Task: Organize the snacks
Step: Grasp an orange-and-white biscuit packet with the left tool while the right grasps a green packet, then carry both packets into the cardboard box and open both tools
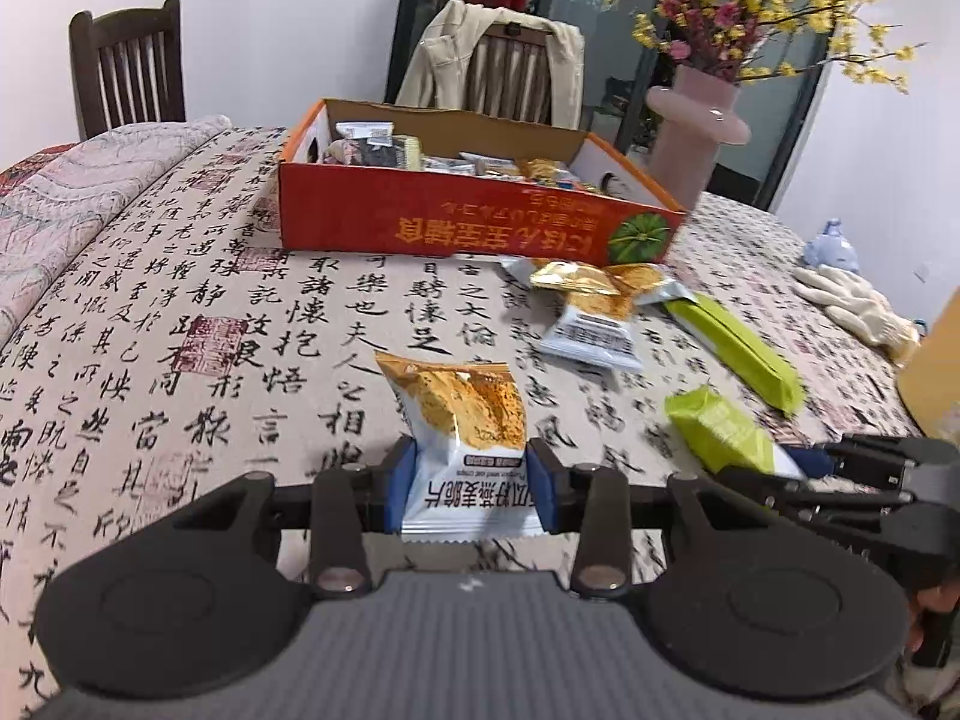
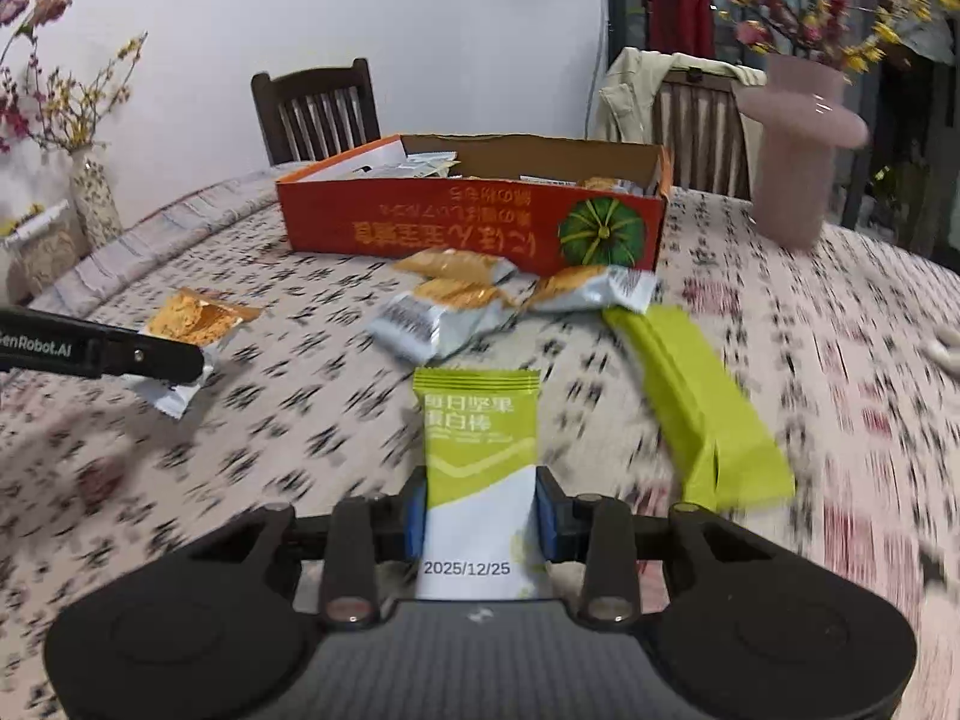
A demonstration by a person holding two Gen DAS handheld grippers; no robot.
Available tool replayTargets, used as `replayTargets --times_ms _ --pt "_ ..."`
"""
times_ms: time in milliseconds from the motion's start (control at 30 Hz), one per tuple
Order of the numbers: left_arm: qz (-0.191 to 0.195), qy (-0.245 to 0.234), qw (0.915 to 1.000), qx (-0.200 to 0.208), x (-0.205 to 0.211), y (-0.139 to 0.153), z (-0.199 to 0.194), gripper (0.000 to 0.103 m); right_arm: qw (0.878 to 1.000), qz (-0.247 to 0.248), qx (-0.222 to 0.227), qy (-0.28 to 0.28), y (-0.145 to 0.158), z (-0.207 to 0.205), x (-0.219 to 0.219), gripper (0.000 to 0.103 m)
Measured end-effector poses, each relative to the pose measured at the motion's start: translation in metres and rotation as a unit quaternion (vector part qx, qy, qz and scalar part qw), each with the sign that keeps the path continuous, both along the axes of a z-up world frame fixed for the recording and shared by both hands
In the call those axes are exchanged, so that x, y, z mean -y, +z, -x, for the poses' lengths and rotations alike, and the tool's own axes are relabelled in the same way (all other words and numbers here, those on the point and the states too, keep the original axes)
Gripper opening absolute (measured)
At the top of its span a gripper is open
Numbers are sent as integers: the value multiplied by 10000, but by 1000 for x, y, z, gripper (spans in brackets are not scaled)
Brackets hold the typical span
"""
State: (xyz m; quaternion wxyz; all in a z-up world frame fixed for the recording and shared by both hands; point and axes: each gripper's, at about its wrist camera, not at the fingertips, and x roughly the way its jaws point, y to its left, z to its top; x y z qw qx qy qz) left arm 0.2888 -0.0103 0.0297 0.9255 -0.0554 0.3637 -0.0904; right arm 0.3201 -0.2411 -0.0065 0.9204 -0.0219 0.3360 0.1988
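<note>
Across the whole worktop runs a beige cloth printed with black calligraphy, and pretty much everything sits on that. Biggest thing on it is the orange cardboard box toward the far side, open on top, with a green pumpkin printed on its front wall and mixed snack packets already lying inside. Behind the box are two dark wooden chairs, one with a beige jacket draped over its back. A pink vase of yellow and pink flowers stands off to the box's right, and a pair of white gloves lies near the right edge.

Right in front of the box, a little heap of orange-and-white packets is touching a long green bar wrapper, so that pile lies between the grippers and the box.

Left gripper is closed on an orange-and-white oat crisp packet, blue pads pressing both sides. Right gripper is clamped on a green-and-white nut bar the same way, bar standing up between the pads. Both snacks are held on the near side, well apart from the box.
</note>
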Motion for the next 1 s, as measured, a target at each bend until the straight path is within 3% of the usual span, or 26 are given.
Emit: replayTargets --times_ms 300,533,700,900,1000 --pt "69 -172 9994 300 -2 13 22 40 9994 -87 288 -175 18 42 -5 34" --pt "50 -294 9969 727 -11 50 -6 40 9973 -278 645 -221 53 30 0 34" --pt "26 -461 9937 1022 -9 72 -63 40 9932 -416 908 -591 87 -28 10 34" --pt "219 -439 9961 734 -1 73 -177 40 9898 -946 607 -875 103 -145 17 34" --pt "452 -424 9972 420 3 65 -239 40 9898 -919 367 -1027 98 -206 12 34"
